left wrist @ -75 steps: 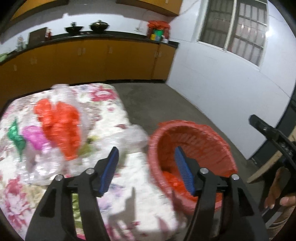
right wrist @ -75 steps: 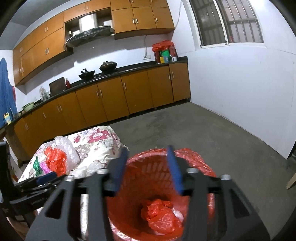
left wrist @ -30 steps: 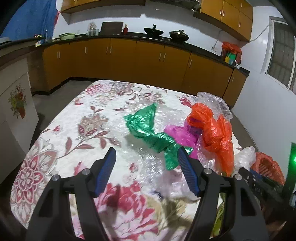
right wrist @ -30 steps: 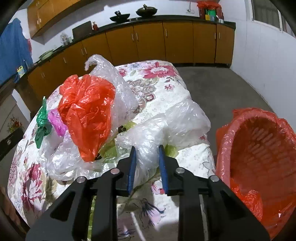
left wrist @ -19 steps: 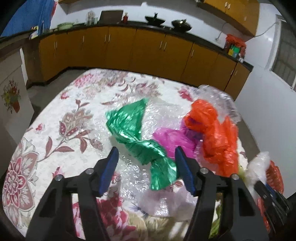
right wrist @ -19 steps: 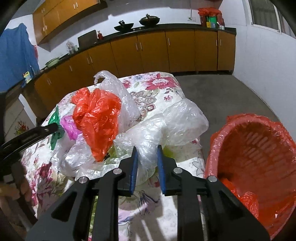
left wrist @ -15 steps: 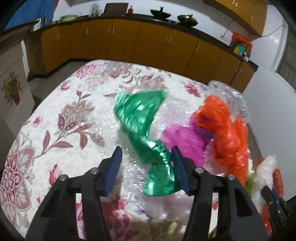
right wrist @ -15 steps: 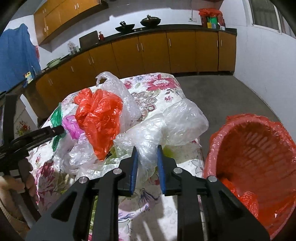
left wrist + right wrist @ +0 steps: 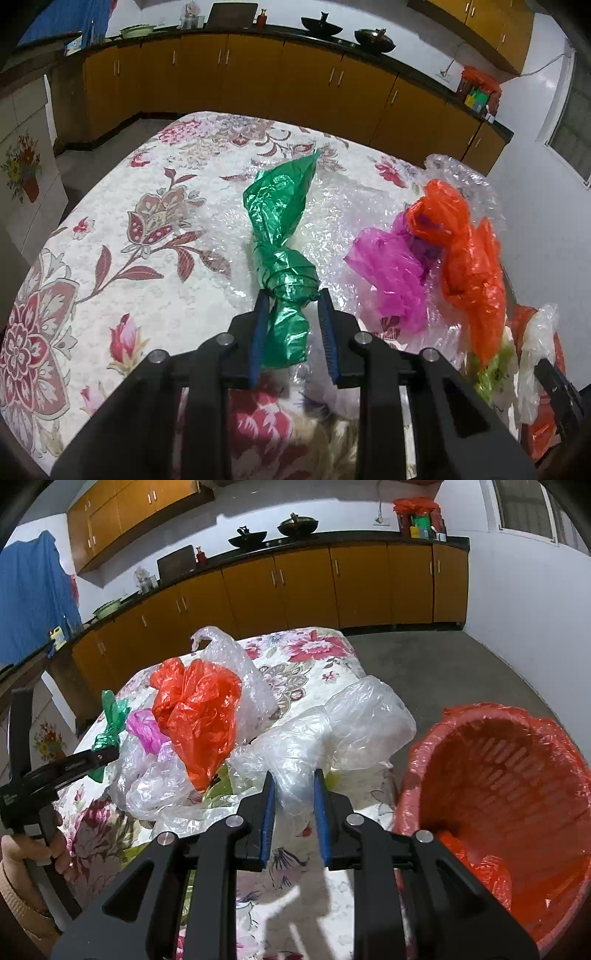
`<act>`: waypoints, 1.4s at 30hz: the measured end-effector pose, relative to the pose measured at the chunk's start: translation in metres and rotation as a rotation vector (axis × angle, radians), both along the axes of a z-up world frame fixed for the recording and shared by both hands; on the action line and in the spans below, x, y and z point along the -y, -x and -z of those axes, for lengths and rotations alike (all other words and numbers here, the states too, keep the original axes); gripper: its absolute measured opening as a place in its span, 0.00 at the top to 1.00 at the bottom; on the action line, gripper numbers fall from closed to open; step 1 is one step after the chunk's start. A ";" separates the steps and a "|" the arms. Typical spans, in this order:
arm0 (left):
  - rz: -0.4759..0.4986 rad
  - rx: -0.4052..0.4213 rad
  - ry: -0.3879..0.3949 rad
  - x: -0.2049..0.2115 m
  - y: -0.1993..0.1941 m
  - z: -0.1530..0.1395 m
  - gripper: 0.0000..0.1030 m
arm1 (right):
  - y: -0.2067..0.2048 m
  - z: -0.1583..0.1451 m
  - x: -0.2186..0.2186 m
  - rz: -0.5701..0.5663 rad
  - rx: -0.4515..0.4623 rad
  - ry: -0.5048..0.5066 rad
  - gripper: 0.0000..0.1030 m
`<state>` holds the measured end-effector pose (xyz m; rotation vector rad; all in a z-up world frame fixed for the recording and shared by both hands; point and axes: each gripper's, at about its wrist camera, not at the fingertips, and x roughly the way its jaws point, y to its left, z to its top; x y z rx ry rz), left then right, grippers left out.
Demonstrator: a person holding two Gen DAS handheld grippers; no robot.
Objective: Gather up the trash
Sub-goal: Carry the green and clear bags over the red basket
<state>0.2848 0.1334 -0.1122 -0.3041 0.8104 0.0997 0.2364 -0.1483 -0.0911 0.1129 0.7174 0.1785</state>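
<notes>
A knotted green plastic bag lies on bubble wrap on the floral table. My left gripper is shut on its lower end. A pink bag and an orange bag lie to its right. My right gripper is shut on a clear plastic bag at the table's near edge. The orange bag, pink bag and green bag show behind it. A red basket lined with red plastic stands at the right, with red trash at its bottom.
Orange kitchen cabinets with a dark counter run behind the table. A white wall and grey floor lie to the right. More clear plastic and a green-yellow scrap lie in the pile.
My left gripper has moved in over the green bag and closed on it. My right gripper stays shut on the clear bag, barely moved.
</notes>
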 end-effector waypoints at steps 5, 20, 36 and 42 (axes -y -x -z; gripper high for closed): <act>0.017 0.035 -0.032 0.002 0.016 -0.013 0.73 | 0.008 -0.007 0.008 0.015 0.021 -0.001 0.80; 0.189 0.148 -0.028 0.057 0.051 -0.063 0.74 | 0.042 -0.032 0.049 0.100 0.099 0.019 0.80; 0.460 0.178 0.039 0.166 0.065 -0.080 0.74 | 0.077 -0.045 0.123 0.292 0.132 0.048 0.80; 0.572 0.166 0.087 0.212 0.064 -0.079 0.74 | 0.085 -0.048 0.145 0.338 0.137 0.061 0.80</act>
